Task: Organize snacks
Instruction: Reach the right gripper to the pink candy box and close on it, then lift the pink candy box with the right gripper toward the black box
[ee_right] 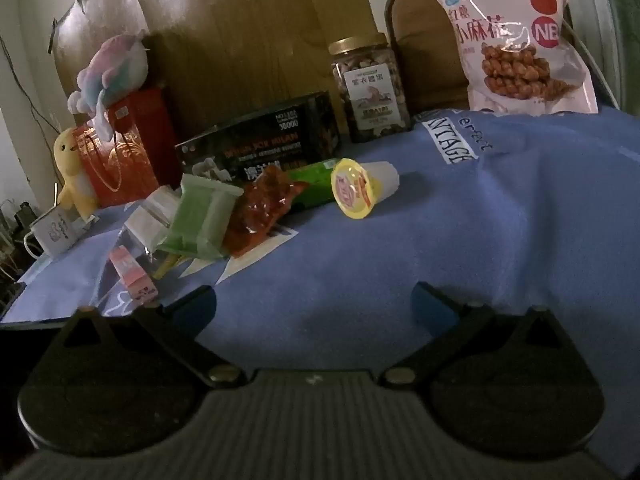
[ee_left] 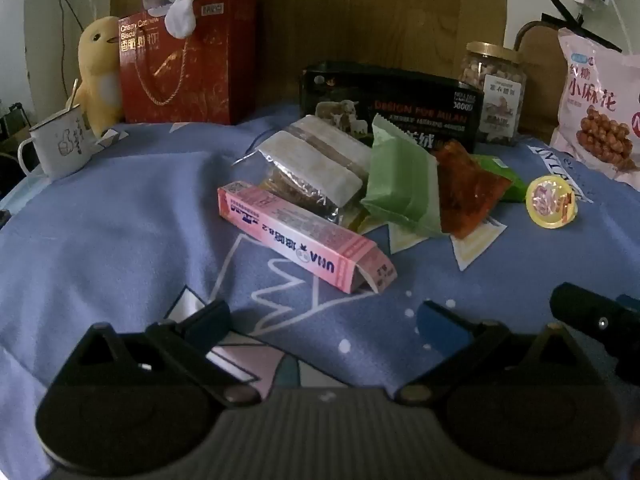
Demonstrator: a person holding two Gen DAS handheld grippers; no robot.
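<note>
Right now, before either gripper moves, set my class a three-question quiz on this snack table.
1. True or false: the left gripper holds the pink box.
2. What lies nearest the jelly cup? A) green bar B) mug C) nut jar
3. Fill in: the twist-snack bag stands behind the blue ____.

Key: 1 false; 2 A; 3 cloth.
</note>
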